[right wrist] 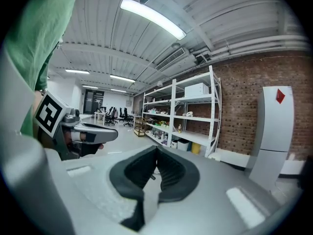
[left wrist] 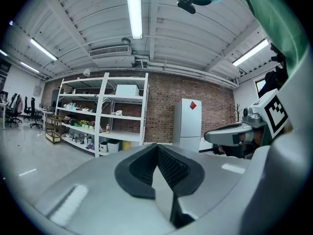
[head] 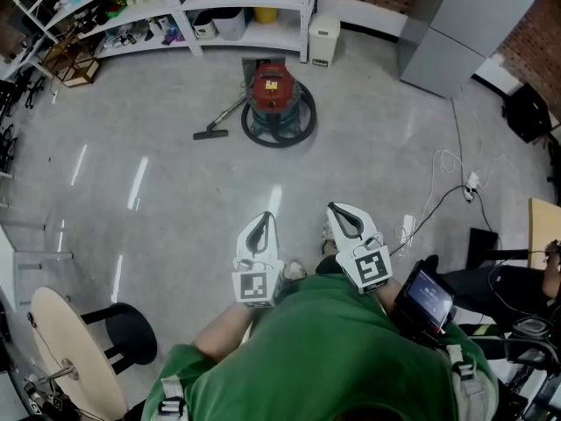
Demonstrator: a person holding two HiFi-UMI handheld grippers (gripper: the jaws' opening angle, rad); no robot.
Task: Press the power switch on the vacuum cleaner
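1. Presently, the left claw point(head: 266, 217) and the right claw point(head: 334, 207) are held side by side just beyond the person's green shirt point(head: 324, 349). Both are pointed out across the grey floor point(head: 175, 200).
2. In the left gripper view, the left claw's jaws are seen pressed together at the tips, with nothing caught between them.
3. In the right gripper view, the right claw's jaws are likewise seen closed tip to tip, and nothing is pinched.
4. The vacuum cleaner point(head: 274, 90) is found on the far side of the floor, roughly straight ahead of the claws and well apart from both. It is set just in front of the white shelving point(head: 175, 7).
5. Its red canister body is carried on a round dark base. Its hose is laid out to the left and ends in a floor nozzle point(head: 210, 133).
6. The power switch is too small to be made out from this range.
7. A white bin point(head: 323, 39) is seen just right of the vacuum cleaner, against a shelving post, and a tall grey cabinet point(head: 465, 24) is placed at the far right.
8. At the near left, a black stool point(head: 131, 336) is seen beside a round pale counter point(head: 66, 349). A white cable point(head: 438, 191) is trailed over the floor on the right.
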